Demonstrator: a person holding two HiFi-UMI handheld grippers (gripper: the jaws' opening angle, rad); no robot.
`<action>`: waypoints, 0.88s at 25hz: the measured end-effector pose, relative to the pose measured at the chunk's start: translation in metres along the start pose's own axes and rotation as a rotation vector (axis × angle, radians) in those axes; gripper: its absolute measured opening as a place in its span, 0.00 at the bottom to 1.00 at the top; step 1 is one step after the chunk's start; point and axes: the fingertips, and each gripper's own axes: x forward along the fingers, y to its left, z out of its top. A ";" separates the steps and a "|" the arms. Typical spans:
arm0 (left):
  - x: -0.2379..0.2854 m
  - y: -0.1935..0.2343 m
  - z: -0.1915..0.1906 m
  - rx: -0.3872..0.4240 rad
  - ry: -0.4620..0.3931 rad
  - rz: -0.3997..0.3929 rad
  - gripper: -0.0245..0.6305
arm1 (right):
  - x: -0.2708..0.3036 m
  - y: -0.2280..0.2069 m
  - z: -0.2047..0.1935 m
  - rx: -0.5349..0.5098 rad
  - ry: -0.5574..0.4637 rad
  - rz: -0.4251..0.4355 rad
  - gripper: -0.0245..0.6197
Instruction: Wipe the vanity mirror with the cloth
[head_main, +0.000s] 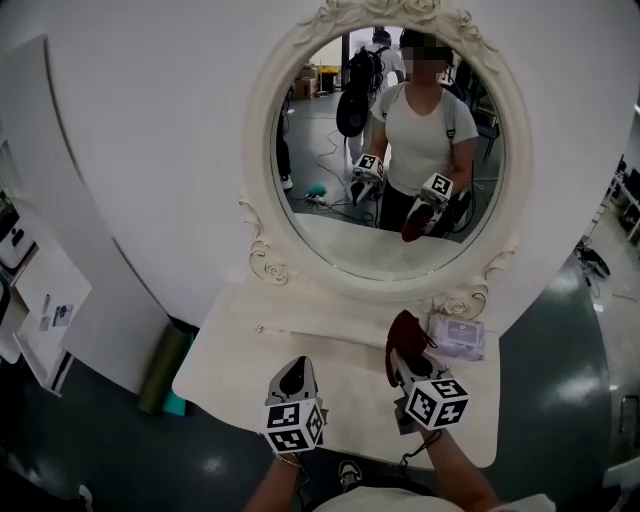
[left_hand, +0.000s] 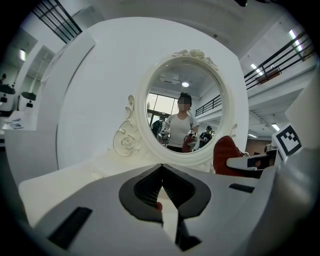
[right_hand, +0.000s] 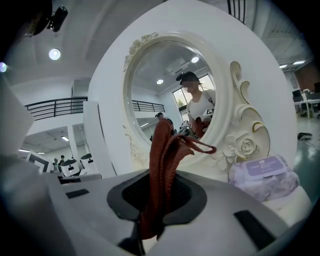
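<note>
The oval vanity mirror (head_main: 390, 150) in its ornate white frame stands at the back of a white table (head_main: 240, 350). It reflects a person and both grippers. My right gripper (head_main: 405, 362) hovers over the table in front of the mirror's lower right, shut on a dark red cloth (head_main: 403, 335). In the right gripper view the cloth (right_hand: 162, 160) sticks up from between the jaws, short of the mirror (right_hand: 165, 100). My left gripper (head_main: 295, 385) is beside it on the left, shut and holding nothing. The left gripper view faces the mirror (left_hand: 182, 120), with the cloth (left_hand: 226, 155) at right.
A pale purple pack of wipes (head_main: 457, 335) lies on the table by the mirror's right foot, also visible in the right gripper view (right_hand: 262, 175). A green roll (head_main: 165, 368) leans by the table's left end. A big white panel (head_main: 130, 150) stands behind the mirror.
</note>
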 end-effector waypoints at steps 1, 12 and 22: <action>0.007 -0.001 0.003 0.008 0.006 -0.004 0.05 | 0.005 -0.002 0.004 0.009 -0.010 0.005 0.14; 0.070 -0.007 0.040 0.119 0.055 -0.137 0.05 | 0.029 -0.022 0.018 0.103 -0.077 -0.114 0.14; 0.094 -0.027 0.096 0.245 0.009 -0.311 0.05 | 0.022 0.002 0.067 0.041 -0.206 -0.222 0.14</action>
